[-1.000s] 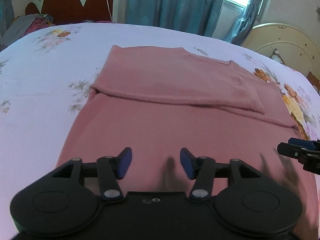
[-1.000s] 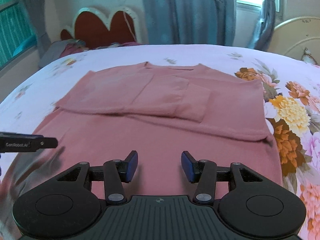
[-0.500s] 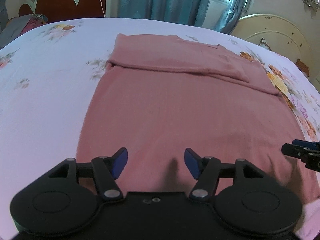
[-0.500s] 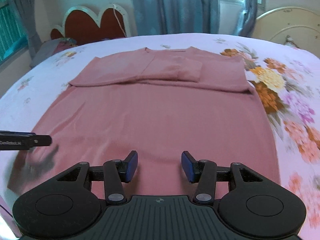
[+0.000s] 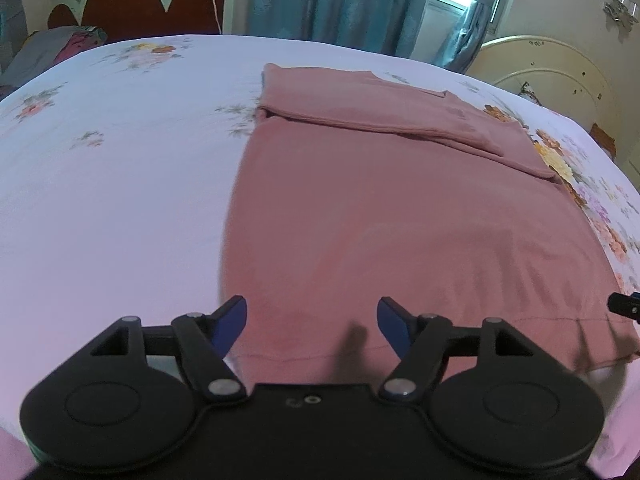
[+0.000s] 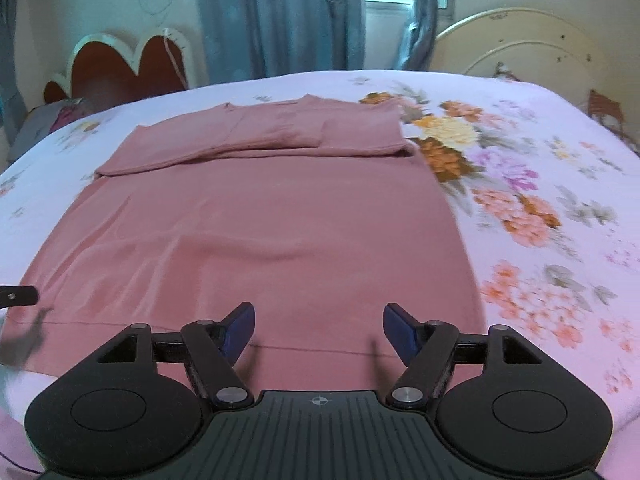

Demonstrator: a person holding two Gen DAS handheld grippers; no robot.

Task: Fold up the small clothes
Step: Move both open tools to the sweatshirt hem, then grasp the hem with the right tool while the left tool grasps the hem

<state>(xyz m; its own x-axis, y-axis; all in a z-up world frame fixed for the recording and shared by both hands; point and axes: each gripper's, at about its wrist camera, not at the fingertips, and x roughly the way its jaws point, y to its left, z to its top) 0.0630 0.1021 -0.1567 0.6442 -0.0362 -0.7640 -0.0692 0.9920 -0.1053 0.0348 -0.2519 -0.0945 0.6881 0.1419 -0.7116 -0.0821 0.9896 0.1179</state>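
Observation:
A dusty-pink shirt (image 5: pixel 380 216) (image 6: pixel 272 220) lies flat on the bed, its sleeves folded in across the far end. Its bottom hem runs along the near edge. My left gripper (image 5: pixel 312 316) hovers over the hem's left corner, jaws opening, with nothing pinched between the blue pads. My right gripper (image 6: pixel 319 322) hangs above the hem nearer the right corner, jaws also opening and holding nothing. The tip of the right gripper (image 5: pixel 626 305) shows at the right edge of the left wrist view. The left one's tip (image 6: pixel 16 295) shows at the left edge of the right wrist view.
The floral pink bedsheet (image 6: pixel 540 208) (image 5: pixel 112 184) spreads around the shirt. A red scalloped headboard (image 5: pixel 156 8) and a pile of clothes (image 5: pixel 60 50) stand at the far left. Blue curtains (image 6: pixel 280 16) hang behind, and a cream headboard (image 6: pixel 516 44) is at the right.
Both grippers have drawn back toward the near hem of the shirt, which now shows in full. Both pairs of jaws stand wider than a second ago.

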